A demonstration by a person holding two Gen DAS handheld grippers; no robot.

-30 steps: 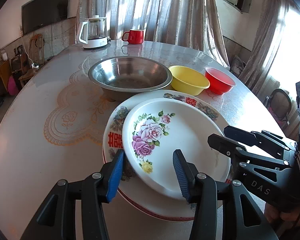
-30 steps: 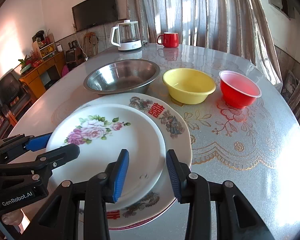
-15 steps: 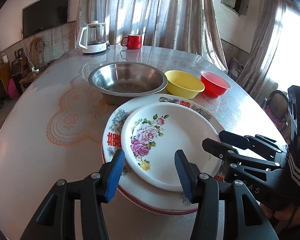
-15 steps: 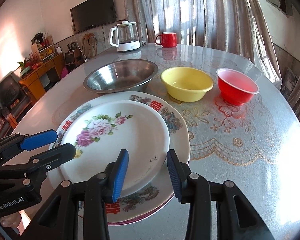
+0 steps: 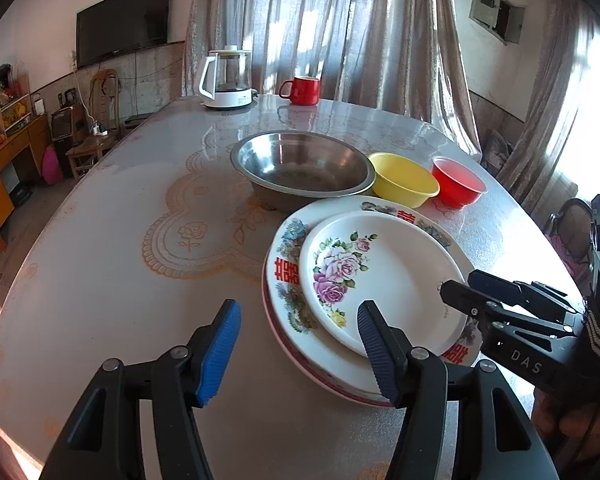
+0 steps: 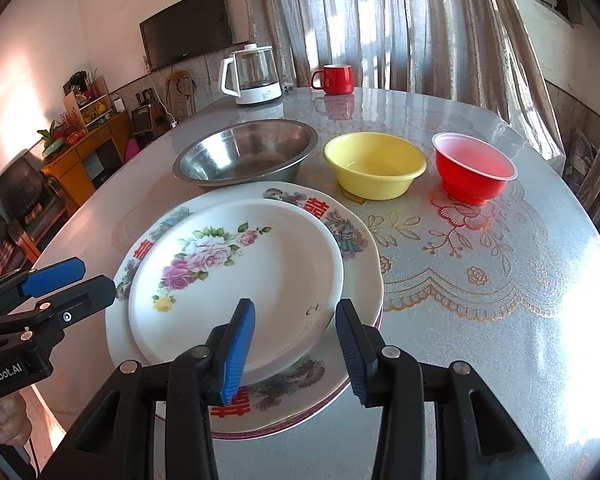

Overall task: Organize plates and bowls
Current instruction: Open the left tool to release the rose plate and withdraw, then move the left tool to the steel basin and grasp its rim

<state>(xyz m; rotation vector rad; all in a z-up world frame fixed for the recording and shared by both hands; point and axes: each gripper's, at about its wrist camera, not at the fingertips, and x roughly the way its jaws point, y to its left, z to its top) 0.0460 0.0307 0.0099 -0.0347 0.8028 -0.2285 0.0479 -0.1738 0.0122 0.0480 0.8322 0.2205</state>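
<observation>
A white flowered plate (image 5: 380, 276) (image 6: 236, 276) lies flat on a larger plate with red characters (image 5: 288, 276) (image 6: 356, 248). Behind them stand a steel bowl (image 5: 300, 164) (image 6: 244, 152), a yellow bowl (image 5: 404, 180) (image 6: 374, 164) and a red bowl (image 5: 458, 184) (image 6: 474, 168) in a row. My left gripper (image 5: 296, 320) (image 6: 60, 280) hovers at the stack's left edge, its jaws opening and holding nothing. My right gripper (image 6: 294, 312) (image 5: 460, 284) is over the plates' near right rim, its jaws opening slightly, pads clear of the rim.
A white kettle (image 5: 228, 80) and a red mug (image 5: 302, 90) stand at the far side of the round table (image 5: 120, 280). A wooden chair (image 5: 96, 132) and cabinets are off to the left; curtains hang behind. The lace-patterned tabletop (image 6: 480, 280) lies right of the plates.
The left gripper drew back to the left off the flowered plate and its jaws spread. The flowered plate now rests nearer the middle of the big plate. The right gripper stayed put.
</observation>
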